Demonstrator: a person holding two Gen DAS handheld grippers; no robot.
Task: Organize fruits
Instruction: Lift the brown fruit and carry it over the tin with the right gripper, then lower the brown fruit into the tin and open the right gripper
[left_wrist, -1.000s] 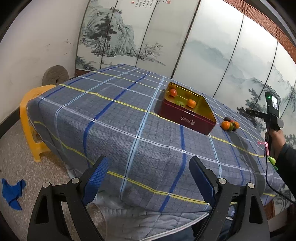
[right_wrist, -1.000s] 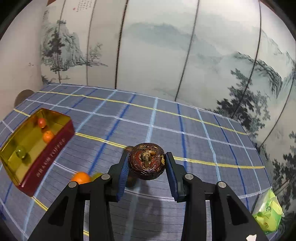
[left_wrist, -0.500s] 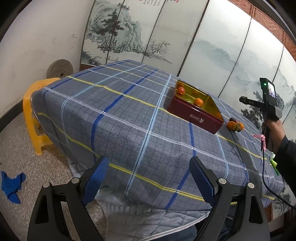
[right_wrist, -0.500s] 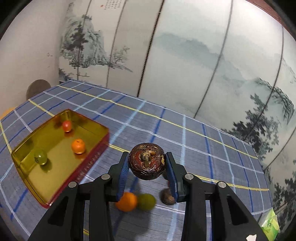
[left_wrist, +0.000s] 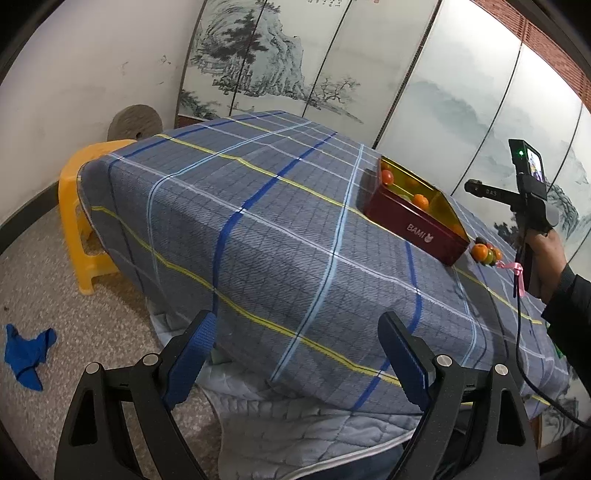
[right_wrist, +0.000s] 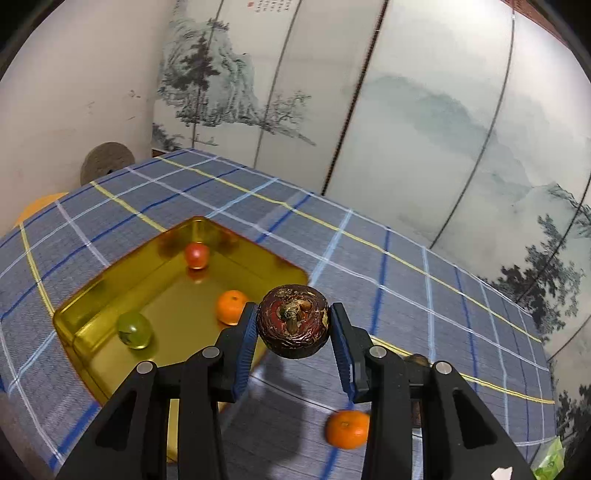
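Fruits are lying in two places on the checked desk — some inside the gold-lined tray, some loose on the cloth at its 4 o'clock. Going from the left of the right wrist view: a green fruit is sitting near the tray's near-left corner, a red fruit is resting close to the far wall at 12 o'clock, and an orange one is lying toward the right wall. Just right of that, the right gripper is clamping a dark brown, wrinkled fruit between its blue fingers, held in the air over the tray's right edge. At 5 o'clock from it, a loose orange is resting on the cloth.

In the left wrist view, a yellow stool is standing at 9 o'clock beside the desk, a blue rag is lying on the floor, and the left gripper is hanging off the desk's near edge — its fingers are spread wide apart, gripping nothing. The tray, red outside, is sitting at 2 o'clock.
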